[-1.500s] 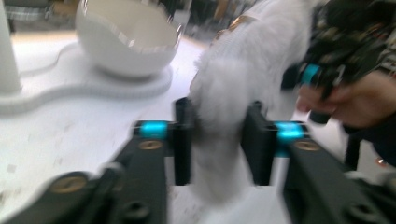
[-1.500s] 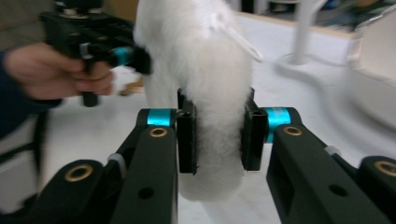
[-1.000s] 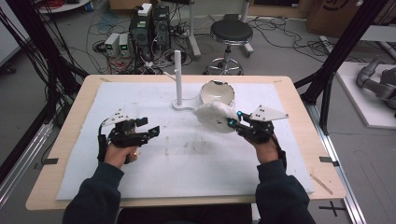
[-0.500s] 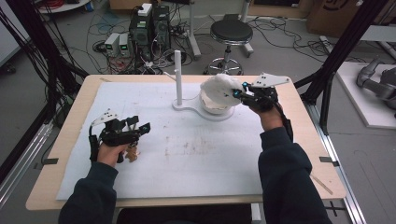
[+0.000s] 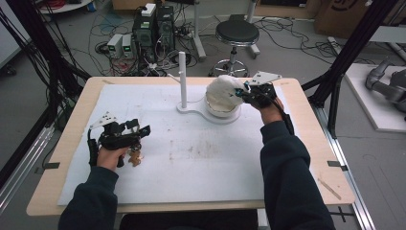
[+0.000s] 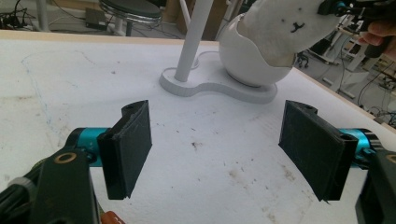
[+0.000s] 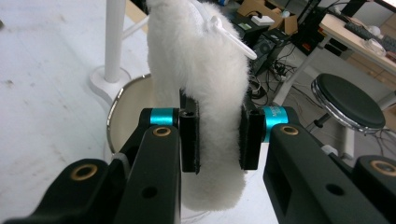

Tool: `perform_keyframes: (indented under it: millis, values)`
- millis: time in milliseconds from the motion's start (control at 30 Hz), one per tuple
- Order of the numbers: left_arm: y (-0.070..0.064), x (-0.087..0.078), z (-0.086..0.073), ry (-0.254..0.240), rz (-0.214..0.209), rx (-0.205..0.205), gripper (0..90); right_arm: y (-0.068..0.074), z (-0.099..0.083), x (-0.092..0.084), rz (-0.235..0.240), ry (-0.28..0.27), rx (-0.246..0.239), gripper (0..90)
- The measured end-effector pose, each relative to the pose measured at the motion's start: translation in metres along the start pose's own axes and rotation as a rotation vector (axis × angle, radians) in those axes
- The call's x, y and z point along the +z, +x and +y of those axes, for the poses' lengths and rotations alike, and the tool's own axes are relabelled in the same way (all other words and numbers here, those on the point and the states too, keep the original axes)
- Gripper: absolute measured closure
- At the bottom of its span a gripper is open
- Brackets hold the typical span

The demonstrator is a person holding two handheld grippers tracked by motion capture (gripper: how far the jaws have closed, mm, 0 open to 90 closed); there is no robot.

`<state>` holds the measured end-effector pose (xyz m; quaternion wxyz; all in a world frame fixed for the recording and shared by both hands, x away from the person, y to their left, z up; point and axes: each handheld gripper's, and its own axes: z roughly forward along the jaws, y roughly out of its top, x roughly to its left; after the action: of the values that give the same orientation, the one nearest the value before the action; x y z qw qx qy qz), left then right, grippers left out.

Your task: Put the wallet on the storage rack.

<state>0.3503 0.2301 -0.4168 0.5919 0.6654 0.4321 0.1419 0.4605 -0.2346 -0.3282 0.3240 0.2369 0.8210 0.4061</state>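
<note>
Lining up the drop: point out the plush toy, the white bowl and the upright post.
plush toy (image 7: 205,70), right gripper view, fur above the jaws.
white bowl (image 6: 247,65), left gripper view, outer wall.
upright post (image 5: 182,79), high view, mid-shaft.

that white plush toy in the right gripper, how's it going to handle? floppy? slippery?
Probably soft and floppy: the plush toy bulges around the right gripper where the jaws pinch it, and its end droops below. Likely light, since one pinch holds it over the white bowl. The fur looks unlikely to slip.
</note>
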Motion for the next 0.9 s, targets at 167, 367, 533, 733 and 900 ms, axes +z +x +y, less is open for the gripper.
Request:
perform_keyframes:
  millis: [167, 367, 533, 733, 900]
  values:
    - [0.0, 0.0, -0.001, 0.005, -0.002, -0.004, 25.1, 0.005, -0.001, 0.012, -0.006, 0.022, -0.065, 75.3]
    - [0.0, 0.002, -0.001, 0.018, -0.006, -0.006, 25.1, 0.007, -0.004, 0.021, -0.033, 0.059, -0.114, 75.4]
    - [0.0, 0.002, -0.002, 0.022, -0.006, -0.008, 25.4, 0.008, 0.003, 0.018, -0.074, 0.091, -0.218, 76.1]
    - [-0.001, 0.004, -0.002, 0.031, -0.012, -0.01, 25.4, 0.008, 0.013, 0.022, -0.055, 0.158, -0.305, 76.2]
    - [-0.001, 0.004, -0.003, 0.03, -0.015, -0.012, 26.0, 0.019, 0.013, 0.039, 0.006, 0.207, -0.329, 74.0]
